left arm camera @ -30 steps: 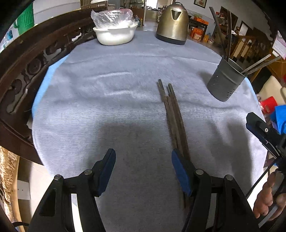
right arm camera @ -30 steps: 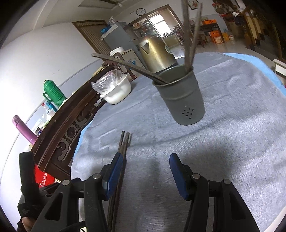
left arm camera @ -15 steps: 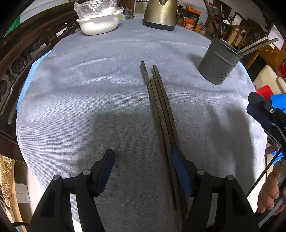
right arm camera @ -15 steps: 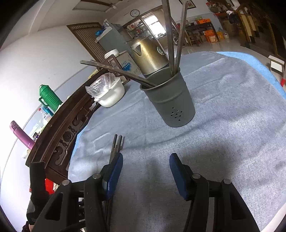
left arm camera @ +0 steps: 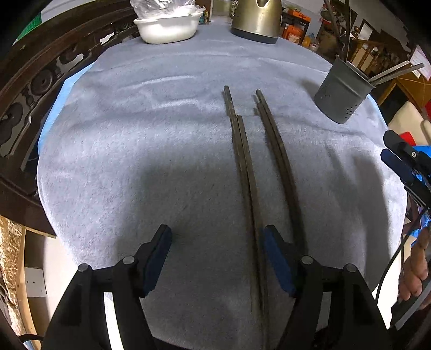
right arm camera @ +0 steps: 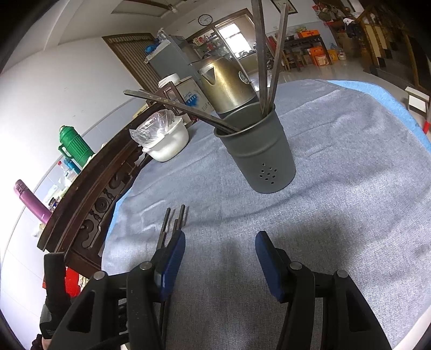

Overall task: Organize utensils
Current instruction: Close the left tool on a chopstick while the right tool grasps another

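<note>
No readable text anywhere: the round badge on the brass-coloured kettle (right arm camera: 229, 80) and the blue print on the white box behind it are too small to read.

Containers:
- Grey holder (right arm camera: 258, 150), upright on the blue-grey cloth (right arm camera: 350, 167), drain holes low on its wall. Four dark chopsticks inside: two near vertical, two leaning far out over the rim toward the white bowl (right arm camera: 168, 142).
- White bowl at the far edge of the cloth, clear plastic bag bunched on top; contents not visible.
- Kettle stands just behind the holder in the right wrist view, lid shut.

Task items: four loose chopsticks (left arm camera: 250, 167) flat on the cloth in two pairs. Both pairs' near ends run under the right-side finger of the left gripper (left arm camera: 218, 258).

Left gripper: jaws opening, fairly wide, pointing steeply down at the cloth. One pair's near end lies between the jaws, hard against the right-side pad; pads grip nothing.

Right gripper (right arm camera: 219, 258): jaws about half open, nothing between them, over bare cloth in front of the holder.

View differences:
- Left wrist view gives the loose sticks along their length and the right gripper at the frame's right edge with a hand (left arm camera: 416, 269) below it.
- Right wrist view shows only the sticks' far tips, but adds the holder's interior, a wall clock (right arm camera: 205, 19), green flask (right arm camera: 76, 146), purple bottle (right arm camera: 31, 200).
</note>
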Available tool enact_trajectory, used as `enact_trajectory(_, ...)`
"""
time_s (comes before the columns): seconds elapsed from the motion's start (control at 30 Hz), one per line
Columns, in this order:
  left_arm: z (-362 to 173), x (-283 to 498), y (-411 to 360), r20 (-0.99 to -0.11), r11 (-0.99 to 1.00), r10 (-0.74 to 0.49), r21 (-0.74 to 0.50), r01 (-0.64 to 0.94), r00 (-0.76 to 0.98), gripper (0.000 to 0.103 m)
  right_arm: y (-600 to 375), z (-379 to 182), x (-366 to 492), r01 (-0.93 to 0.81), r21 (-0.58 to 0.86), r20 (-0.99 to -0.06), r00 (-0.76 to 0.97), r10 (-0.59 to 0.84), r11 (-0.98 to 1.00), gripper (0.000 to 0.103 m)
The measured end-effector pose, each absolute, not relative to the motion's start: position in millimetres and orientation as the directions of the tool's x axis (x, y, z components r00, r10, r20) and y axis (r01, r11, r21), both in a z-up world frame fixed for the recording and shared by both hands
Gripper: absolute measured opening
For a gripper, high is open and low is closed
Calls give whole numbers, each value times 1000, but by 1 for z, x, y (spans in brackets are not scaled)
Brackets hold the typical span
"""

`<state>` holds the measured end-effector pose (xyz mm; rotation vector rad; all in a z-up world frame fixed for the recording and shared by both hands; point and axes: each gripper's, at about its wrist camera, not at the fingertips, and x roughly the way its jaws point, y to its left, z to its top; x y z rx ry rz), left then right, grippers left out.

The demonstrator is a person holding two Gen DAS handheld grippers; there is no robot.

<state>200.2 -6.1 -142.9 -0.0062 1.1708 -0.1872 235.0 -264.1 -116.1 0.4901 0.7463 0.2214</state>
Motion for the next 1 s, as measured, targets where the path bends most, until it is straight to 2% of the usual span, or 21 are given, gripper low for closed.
enact_trajectory(0.23, -133, 208, 9, -902, 989, -142, -108, 105, 407, 72, -258, -116, 234, -37, 497, -599, 709, 373, 867, 59)
enact_trajectory(0.5, -116, 269, 11, -883, 987, -160, -128, 101, 442, 72, -256, -115, 232, -43, 498, -599, 705, 380, 866, 59)
enact_trajectory(0.6, -116, 298, 12, -883, 977, -211, -193, 86, 418, 69, -253, -115, 230, -57, 488, -596, 707, 380, 871, 54)
enact_trajectory(0.63, -117, 307, 12, -883, 972, -235, -221, 82, 407, 62, -253, -115, 231, -60, 487, -597, 705, 382, 872, 49)
enact_trajectory(0.7, -119, 324, 11, -886, 959, -279, -273, 68, 371, 55, -254, -116, 231, -59, 489, -603, 698, 386, 870, 46)
enact_trajectory(0.8, -131, 346, 8, -892, 939, -337, -342, 38, 302, 49, -257, -120, 232, -43, 498, -611, 692, 386, 866, 46)
enact_trajectory(0.9, -137, 363, 6, -890, 923, -373, -384, 11, 264, 48, -260, -121, 232, -35, 502, -614, 689, 385, 864, 46)
enact_trajectory(1.0, -141, 373, 2, -897, 923, -369, -384, -12, 244, 43, -260, -122, 232, -34, 494, -623, 683, 381, 869, 46)
